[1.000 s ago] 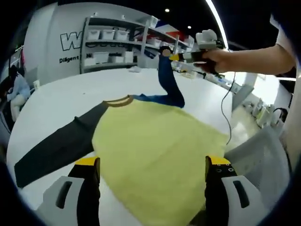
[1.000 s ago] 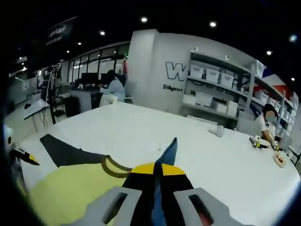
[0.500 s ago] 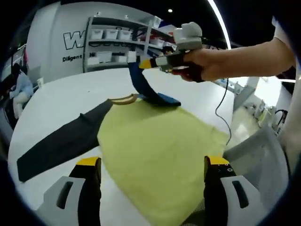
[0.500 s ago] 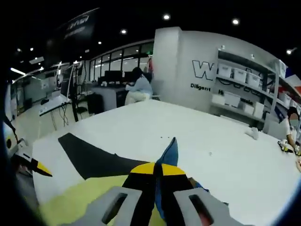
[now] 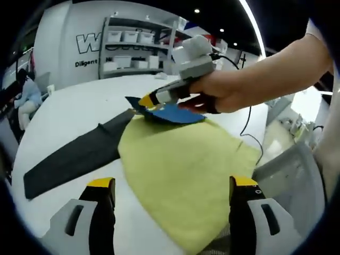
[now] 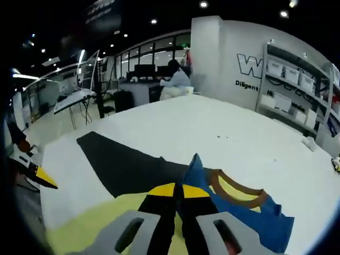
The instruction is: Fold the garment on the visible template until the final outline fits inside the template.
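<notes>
A: Where is the garment?

B: The garment (image 5: 180,170) lies flat on the white table (image 5: 69,109). In the left gripper view its yellow body spreads from the middle toward the near right edge of the table, and the dark sleeve (image 5: 69,156) stretches out flat to the left.

A: And the blue sleeve?

B: The blue sleeve (image 5: 172,113) is folded over onto the top of the yellow body, near the collar. In the right gripper view the brown collar (image 6: 239,192) shows just beside that blue cloth.

A: What is the right gripper doing?

B: The right gripper (image 6: 179,195) has its 2 jaws pressed together with the blue sleeve pinched between them; the cloth stands up in a point past the yellow tips. In the left gripper view it comes in from the right, held in a hand (image 5: 220,93), low over the collar end of the garment.

A: The left gripper?

B: The left gripper (image 5: 169,186) has its 2 jaws spread wide with nothing between them, hanging over the near hem of the yellow body.

A: Anything else around?

B: Shelves (image 5: 141,45) with white bins stand against the far wall, and a person (image 6: 175,82) sits at a desk in the background. I cannot make out a template outline on the table.
</notes>
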